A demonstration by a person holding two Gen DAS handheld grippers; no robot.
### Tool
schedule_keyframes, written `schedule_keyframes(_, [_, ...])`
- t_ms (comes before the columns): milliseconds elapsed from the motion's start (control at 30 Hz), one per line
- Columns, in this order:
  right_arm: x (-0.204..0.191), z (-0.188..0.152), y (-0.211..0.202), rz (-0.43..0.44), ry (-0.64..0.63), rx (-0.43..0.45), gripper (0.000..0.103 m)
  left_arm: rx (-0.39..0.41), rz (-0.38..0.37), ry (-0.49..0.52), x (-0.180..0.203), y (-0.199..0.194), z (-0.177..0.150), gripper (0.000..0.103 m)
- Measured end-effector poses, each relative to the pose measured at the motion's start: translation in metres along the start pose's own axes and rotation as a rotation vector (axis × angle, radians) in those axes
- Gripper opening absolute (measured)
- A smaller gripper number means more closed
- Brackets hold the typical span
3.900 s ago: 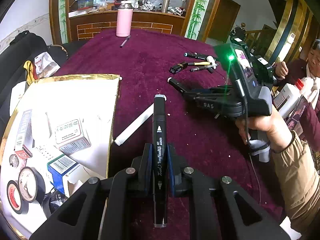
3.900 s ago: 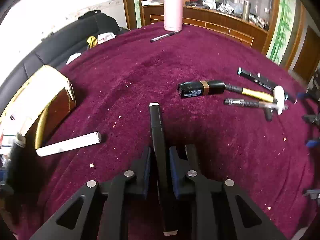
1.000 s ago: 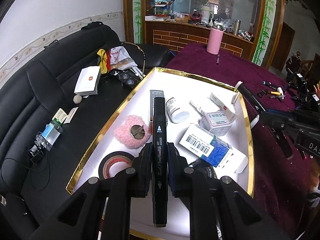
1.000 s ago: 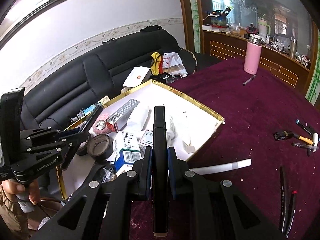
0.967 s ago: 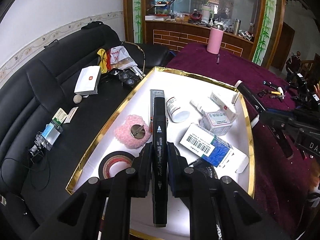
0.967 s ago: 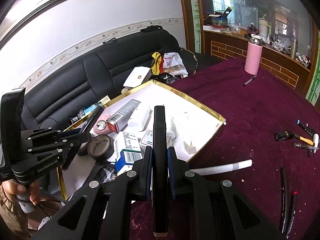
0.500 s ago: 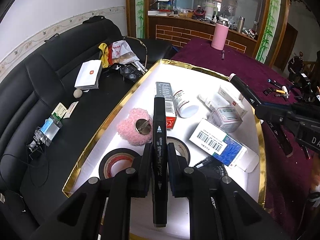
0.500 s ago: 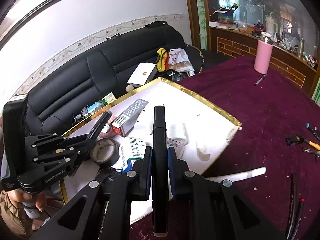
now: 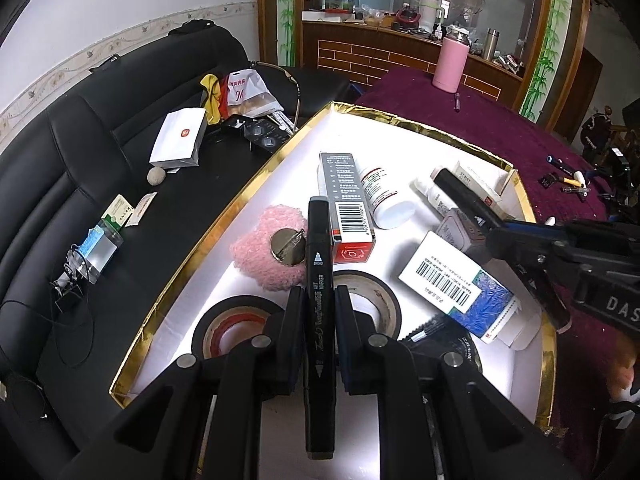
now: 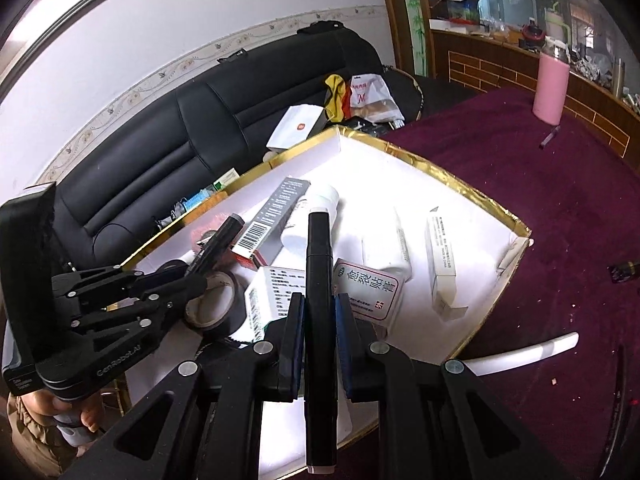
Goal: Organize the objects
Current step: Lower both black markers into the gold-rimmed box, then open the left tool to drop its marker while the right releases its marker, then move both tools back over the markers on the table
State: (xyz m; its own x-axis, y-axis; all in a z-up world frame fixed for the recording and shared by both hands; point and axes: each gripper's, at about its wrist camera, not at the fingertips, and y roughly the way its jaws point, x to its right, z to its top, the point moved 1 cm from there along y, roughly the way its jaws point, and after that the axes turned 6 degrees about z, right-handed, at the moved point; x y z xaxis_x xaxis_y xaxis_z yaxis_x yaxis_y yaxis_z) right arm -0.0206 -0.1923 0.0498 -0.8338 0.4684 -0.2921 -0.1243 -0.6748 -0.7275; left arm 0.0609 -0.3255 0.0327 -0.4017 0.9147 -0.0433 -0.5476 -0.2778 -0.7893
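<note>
Left wrist view: looks along the left gripper (image 9: 318, 320), close above the gold-rimmed tray (image 9: 208, 236), facing 12 o'clock toward the sofa (image 9: 80, 152).
Right wrist view: sits over the tray's (image 10: 448, 184) 5 o'clock corner, facing 11 o'clock.
Shared: tray contents; each view catches the other gripper (image 10: 208, 256).

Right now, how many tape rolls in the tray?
2 visible. A roll with a red core lies at the tray's near-left; a second sits just right of it, partly behind the left gripper's fingers. More may be hidden.
</note>
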Motion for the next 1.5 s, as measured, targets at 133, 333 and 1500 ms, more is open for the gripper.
schedule_keyframes(133, [0.007, 0.003, 0.006, -0.009, 0.016, 0.001, 0.017, 0.001, -0.002, -0.004, -0.001, 0.001, -0.001, 0.015])
schedule_keyframes(333, [0.004, 0.009, 0.006, -0.011, 0.018, 0.019, 0.018, 0.011, -0.001, 0.005, -0.001, -0.002, -0.001, 0.015])
schedule_keyframes(1500, [0.145, -0.105, -0.158, -0.141, 0.328, 0.218, 0.091, 0.114, -0.122, 0.184, 0.129, -0.070, 0.019, 0.064])
